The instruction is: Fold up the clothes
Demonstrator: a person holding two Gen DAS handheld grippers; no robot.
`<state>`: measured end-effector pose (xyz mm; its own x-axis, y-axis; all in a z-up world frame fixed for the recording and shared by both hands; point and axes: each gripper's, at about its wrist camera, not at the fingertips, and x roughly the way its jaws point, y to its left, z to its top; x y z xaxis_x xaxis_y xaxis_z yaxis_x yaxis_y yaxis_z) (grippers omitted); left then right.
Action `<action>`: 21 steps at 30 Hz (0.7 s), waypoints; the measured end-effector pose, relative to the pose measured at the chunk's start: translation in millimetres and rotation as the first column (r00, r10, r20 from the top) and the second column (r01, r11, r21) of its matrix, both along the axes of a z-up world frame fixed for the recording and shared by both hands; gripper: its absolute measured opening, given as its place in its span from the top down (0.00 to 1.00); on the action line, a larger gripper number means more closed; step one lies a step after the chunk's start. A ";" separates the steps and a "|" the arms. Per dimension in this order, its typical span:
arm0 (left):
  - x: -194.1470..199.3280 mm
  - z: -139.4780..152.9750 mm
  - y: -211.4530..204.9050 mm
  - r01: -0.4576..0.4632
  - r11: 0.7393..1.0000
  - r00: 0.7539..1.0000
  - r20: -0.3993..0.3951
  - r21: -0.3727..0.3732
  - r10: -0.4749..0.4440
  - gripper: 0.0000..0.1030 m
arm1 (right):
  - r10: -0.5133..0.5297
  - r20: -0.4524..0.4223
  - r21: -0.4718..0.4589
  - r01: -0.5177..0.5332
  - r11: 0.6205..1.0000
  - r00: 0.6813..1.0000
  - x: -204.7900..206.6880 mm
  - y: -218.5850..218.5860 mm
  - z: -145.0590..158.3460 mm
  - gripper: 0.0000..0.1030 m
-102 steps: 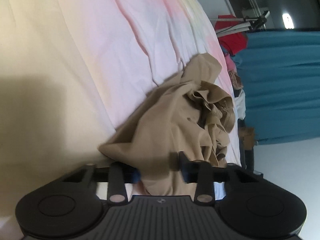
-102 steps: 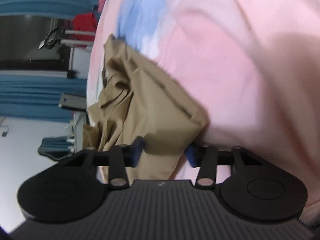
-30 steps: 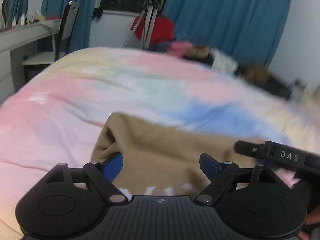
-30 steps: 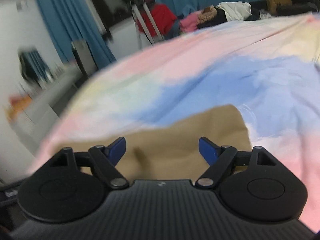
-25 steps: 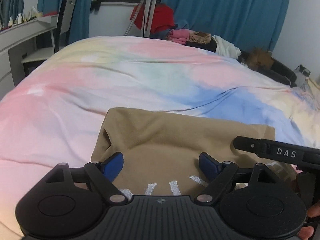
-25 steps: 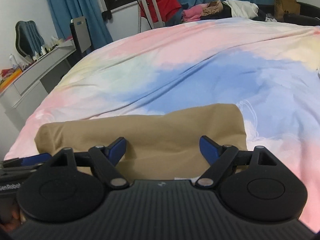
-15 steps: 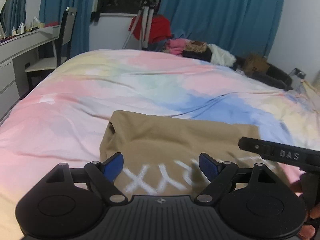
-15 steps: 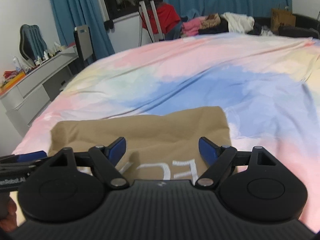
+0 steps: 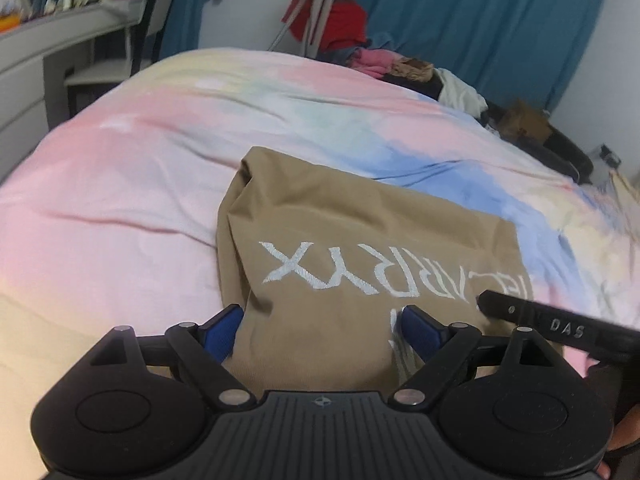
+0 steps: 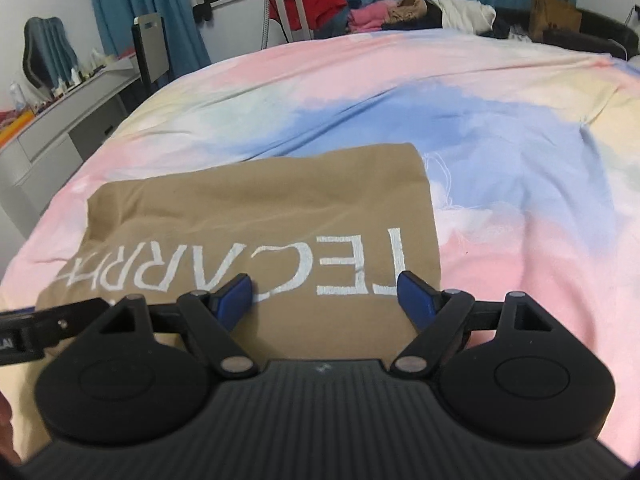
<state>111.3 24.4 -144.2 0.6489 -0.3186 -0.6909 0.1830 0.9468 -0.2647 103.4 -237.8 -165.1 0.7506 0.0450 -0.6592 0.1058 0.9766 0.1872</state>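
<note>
A tan garment (image 9: pixel 352 240) with white lettering lies folded flat on the pastel tie-dye bed cover (image 9: pixel 120 184). It also shows in the right wrist view (image 10: pixel 260 216). My left gripper (image 9: pixel 320 330) is open above the garment's near left part, holding nothing. My right gripper (image 10: pixel 324 296) is open above the garment's near right part, holding nothing. A black arm of the right gripper (image 9: pixel 560 326) reaches in from the right of the left wrist view. Part of the left gripper (image 10: pixel 40 328) shows at the left edge of the right wrist view.
A pile of red, pink and white clothes (image 10: pixel 384 8) lies beyond the bed's far end, before blue curtains (image 9: pixel 480 20). A grey desk (image 10: pixel 68 120) and a chair (image 10: pixel 150 48) stand left of the bed. A tripod (image 9: pixel 304 12) stands at the back.
Both grippers, earlier shut on the bunched garment, have let it go. It now lies flat, and both open grippers have drawn back, uncovering more of the lettering.
</note>
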 end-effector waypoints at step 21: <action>-17.2 -27.4 33.4 -0.279 0.833 0.924 -0.371 -0.478 0.097 0.15 | -0.045 -0.018 0.016 0.046 0.999 0.999 7.1 0.0 4.6 0.20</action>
